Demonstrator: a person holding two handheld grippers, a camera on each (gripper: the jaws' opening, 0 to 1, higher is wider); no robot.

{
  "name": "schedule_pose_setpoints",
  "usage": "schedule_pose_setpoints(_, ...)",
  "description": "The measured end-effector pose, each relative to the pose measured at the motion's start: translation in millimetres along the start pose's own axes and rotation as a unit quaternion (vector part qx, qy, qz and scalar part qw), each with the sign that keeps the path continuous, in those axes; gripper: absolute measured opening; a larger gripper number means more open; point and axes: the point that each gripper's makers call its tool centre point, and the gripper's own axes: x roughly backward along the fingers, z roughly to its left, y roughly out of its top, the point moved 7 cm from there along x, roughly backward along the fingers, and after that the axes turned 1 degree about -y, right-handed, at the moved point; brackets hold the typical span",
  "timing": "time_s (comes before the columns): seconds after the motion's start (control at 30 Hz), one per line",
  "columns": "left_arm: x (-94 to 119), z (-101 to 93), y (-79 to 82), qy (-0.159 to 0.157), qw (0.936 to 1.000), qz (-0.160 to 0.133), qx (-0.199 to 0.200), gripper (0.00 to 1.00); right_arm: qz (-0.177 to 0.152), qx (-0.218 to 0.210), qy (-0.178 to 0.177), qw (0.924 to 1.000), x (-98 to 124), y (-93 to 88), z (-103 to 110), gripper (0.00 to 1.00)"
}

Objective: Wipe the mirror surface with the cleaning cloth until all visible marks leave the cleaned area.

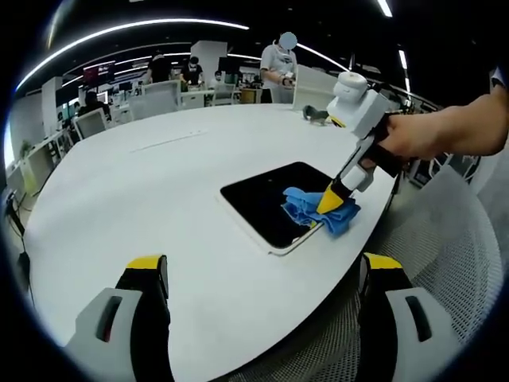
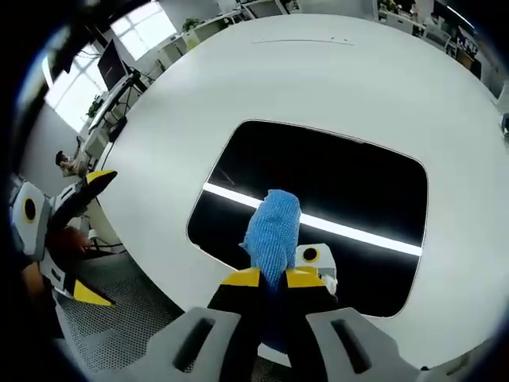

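Where its yellow-tipped jaws meet, the right gripper (image 2: 272, 277) is clenched on the blue cleaning cloth (image 2: 272, 231), a nubby, bunched fabric that pokes out ahead of the tips and presses on the mirror (image 2: 350, 187). Just beyond, that mirror is a dark, glossy rounded rectangle with a thin pale rim, lying flat on the smooth white oval counter (image 2: 334, 72) and reflecting a bright ceiling strip. Seen from the left gripper (image 1: 262, 274), whose jaws stand wide apart and released over the counter's near edge, the cloth sits ahead and rightward on the mirror's corner.
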Motion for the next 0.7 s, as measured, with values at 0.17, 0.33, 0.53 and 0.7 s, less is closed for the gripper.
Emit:
schedule_pose_setpoints(0.17,-0.2,-1.2,-0.2,-0.003,1.0000,0.003,-0.003,0.99,0.000,0.000,-0.002,1.0000,-2.1,6.5,-1.9,0.03)
schedule_pose_setpoints(0.33,-0.8,-0.4,-1.3,-0.004,1.0000,0.006,-0.003,0.99,-0.002,0.001,-0.004,1.0000,-4.7,14.7,-3.9,0.03)
schedule_pose_setpoints(0.53,-1.0,0.7,-1.1,-0.003,1.0000,0.004,-0.001,0.99,-0.005,-0.003,-0.009,0.9999,-7.7,25.4,-8.4,0.03)
schedule_pose_setpoints(0.7,-0.4,-0.2,2.3,-0.010,0.9998,-0.009,0.012,0.99,-0.008,0.005,-0.019,0.9998,-11.8,36.3,-12.4,0.03)
